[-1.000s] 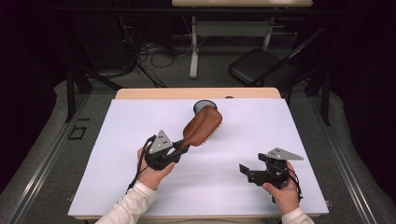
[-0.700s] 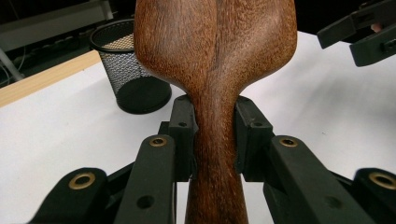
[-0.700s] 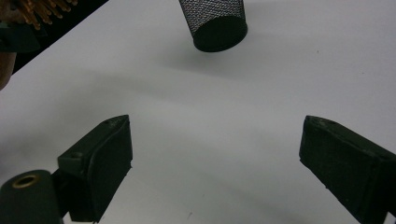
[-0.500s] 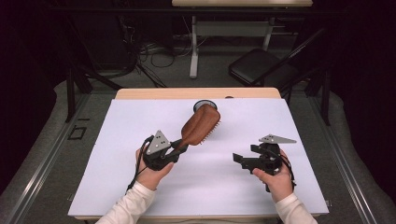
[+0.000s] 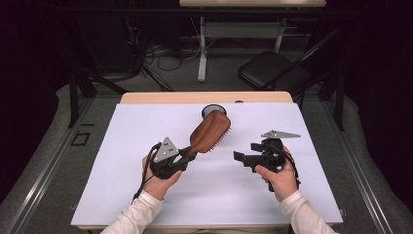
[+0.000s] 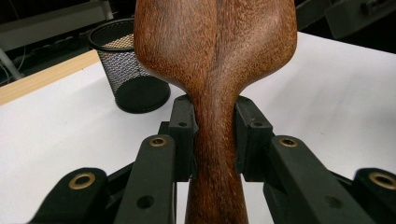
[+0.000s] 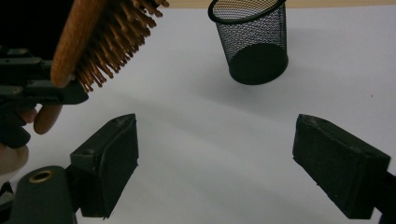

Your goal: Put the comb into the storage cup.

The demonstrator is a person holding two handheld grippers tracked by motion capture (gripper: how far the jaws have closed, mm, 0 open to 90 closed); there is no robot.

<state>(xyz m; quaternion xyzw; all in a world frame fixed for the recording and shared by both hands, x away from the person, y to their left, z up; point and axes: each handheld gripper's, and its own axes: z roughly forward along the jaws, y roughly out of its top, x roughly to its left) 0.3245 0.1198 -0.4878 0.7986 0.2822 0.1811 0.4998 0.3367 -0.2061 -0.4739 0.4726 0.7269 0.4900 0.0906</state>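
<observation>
L gripper (image 6: pixel 212 140) clamps hairbrush (image 5: pixel 209 131) handle | R gripper (image 7: pixel 215 163) jaws apart, narrowing, nothing between | mesh cup (image 7: pixel 252 39) at table (image 5: pixel 122 195) far edge, bare sheet between

One wooden hairbrush (image 5: pixel 210 131), one black mesh cup (image 7: pixel 252 41), two claws — left (image 5: pixel 187 157) and right (image 5: pixel 239 157) — on one table (image 5: pixel 146 122).

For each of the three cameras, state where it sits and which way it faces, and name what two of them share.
High view: above the person's side, facing forward and down on the white table; both forearms, left gripper, right gripper.
Left gripper view: rides the left gripper, looking along jaws clamped on the brown wooden hairbrush.
Right gripper view: rides the right gripper, looking between open jaws, which have just been closing with nothing between them.
Both gripper views share the black mesh cup.
</observation>
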